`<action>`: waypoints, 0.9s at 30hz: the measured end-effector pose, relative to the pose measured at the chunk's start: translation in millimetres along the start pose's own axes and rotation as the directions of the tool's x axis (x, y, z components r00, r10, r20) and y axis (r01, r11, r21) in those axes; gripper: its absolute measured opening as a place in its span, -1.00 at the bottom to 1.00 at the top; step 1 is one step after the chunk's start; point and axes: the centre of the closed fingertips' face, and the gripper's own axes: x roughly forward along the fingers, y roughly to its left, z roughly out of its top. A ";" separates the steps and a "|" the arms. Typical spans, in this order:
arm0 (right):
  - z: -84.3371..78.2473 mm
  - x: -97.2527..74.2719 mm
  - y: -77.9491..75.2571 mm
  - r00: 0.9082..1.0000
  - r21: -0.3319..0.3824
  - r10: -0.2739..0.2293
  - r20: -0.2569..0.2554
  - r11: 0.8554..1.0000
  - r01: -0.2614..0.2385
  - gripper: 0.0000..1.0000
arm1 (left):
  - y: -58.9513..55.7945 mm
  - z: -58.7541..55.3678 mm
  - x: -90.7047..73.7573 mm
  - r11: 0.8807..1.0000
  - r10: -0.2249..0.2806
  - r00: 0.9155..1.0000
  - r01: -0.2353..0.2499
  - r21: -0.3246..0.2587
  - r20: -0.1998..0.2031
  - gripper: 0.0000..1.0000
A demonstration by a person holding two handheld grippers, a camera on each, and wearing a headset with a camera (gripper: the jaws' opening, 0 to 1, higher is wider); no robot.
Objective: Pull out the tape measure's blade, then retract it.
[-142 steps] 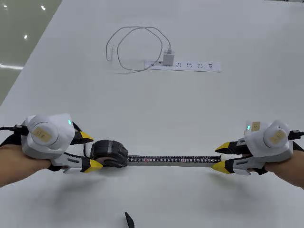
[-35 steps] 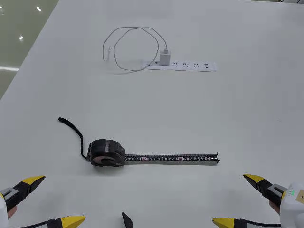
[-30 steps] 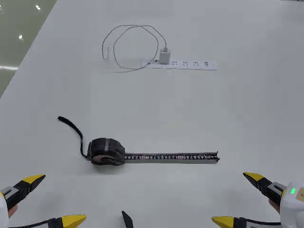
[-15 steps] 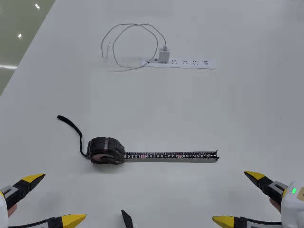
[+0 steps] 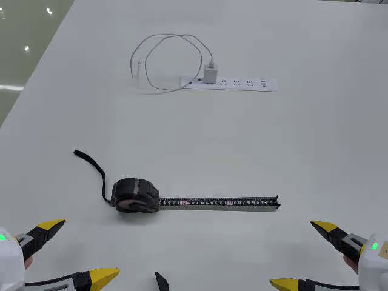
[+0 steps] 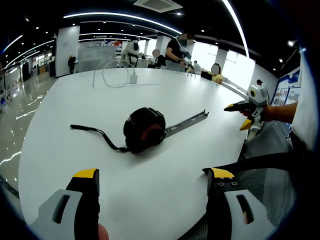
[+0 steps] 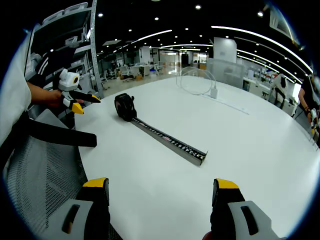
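While both grippers hang low in head view, clear of work, I log: left gripper [image 5: 85,250] lower left, jaws wide apart, holding nothing; right gripper [image 5: 297,254] lower right, same.

Tape measure case [image 5: 136,195] left of centre on tabletop [image 5: 254,139]. Blade [image 5: 218,202] out toward right, lying flat, hook end free.

Retract step not yet done, my read.

Risks:
- Blade released unguided: fast snap-back, hook whips, case skids on smooth top.
- Wrist strap [image 5: 92,163] trailing upper left of case could foul left jaws.
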 end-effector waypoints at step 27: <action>1.6 1.3 -3.3 1.000 -0.002 -0.001 0.004 1.000 0.001 0.67 | -4.5 19.2 23.2 1.000 -0.003 1.000 0.003 -0.013 0.018 0.72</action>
